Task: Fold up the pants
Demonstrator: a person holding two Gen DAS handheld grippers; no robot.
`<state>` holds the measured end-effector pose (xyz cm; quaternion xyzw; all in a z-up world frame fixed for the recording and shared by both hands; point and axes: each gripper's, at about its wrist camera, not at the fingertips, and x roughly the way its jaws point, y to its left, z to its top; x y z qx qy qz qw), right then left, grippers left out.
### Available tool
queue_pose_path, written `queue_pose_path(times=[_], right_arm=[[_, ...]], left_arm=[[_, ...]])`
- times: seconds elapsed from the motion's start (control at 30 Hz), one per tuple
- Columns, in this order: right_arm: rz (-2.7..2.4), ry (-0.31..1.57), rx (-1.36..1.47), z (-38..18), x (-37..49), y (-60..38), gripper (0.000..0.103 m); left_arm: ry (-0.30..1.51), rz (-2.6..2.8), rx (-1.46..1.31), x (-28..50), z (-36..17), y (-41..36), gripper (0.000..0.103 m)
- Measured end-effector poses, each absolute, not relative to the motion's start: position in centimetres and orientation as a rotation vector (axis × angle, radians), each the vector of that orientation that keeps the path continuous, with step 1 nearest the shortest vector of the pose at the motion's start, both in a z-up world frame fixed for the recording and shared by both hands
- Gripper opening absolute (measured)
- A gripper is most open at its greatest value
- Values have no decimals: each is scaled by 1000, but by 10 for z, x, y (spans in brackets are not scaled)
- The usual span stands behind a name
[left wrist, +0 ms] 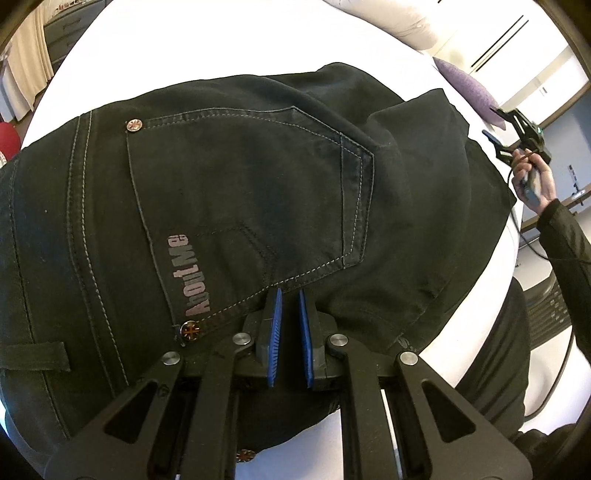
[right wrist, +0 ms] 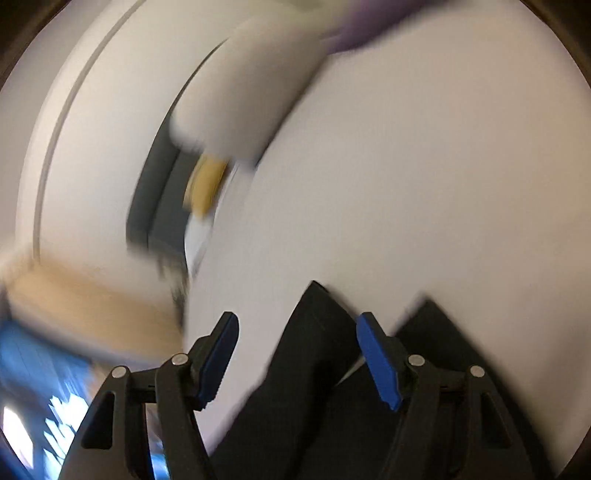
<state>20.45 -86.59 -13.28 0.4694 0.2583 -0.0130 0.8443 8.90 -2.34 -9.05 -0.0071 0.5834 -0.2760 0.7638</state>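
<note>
Bed: a wide white surface that carries everything; a white pillow and a purple cushion lie at its far end.
Pants: black denim spread across the bed, seat side up and doubled over, with a loose fold lying on the right part. Grey topstitching runs along the seams.
Back pocket: one patch pocket (the only thing here that could hold anything), lying flat; what is inside cannot be seen. "AboutMe" is printed along its edge, and copper rivets sit at its corners.
Pant ends: in the right wrist view, two black pointed ends lie on the white sheet, blurred.
Left gripper: pointed down at the pocket's lower seam, blue pads nearly together; whether they pinch cloth cannot be told.
Right gripper: released, jaws wide, nothing between the pads; it hangs above the pant ends. From the left wrist it shows at the bed's right edge, in a hand with a dark sleeve.
</note>
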Motion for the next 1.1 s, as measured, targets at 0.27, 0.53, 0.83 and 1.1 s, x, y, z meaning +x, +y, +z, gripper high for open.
queue_pose_path(times=[0.27, 0.53, 0.83, 1.1], right_arm=[[129, 834, 713, -149, 281, -863, 65], [154, 848, 683, -155, 261, -843, 9], [9, 832, 694, -38, 229, -838, 7], [-430, 693, 421, 81, 158, -854, 103]], left_arm=[[1286, -586, -36, 93, -97, -24, 10], [1284, -592, -43, 99, -96, -13, 10], [1268, -602, -31, 93, -100, -3, 10], [1256, -605, -13, 89, -95, -9, 10]])
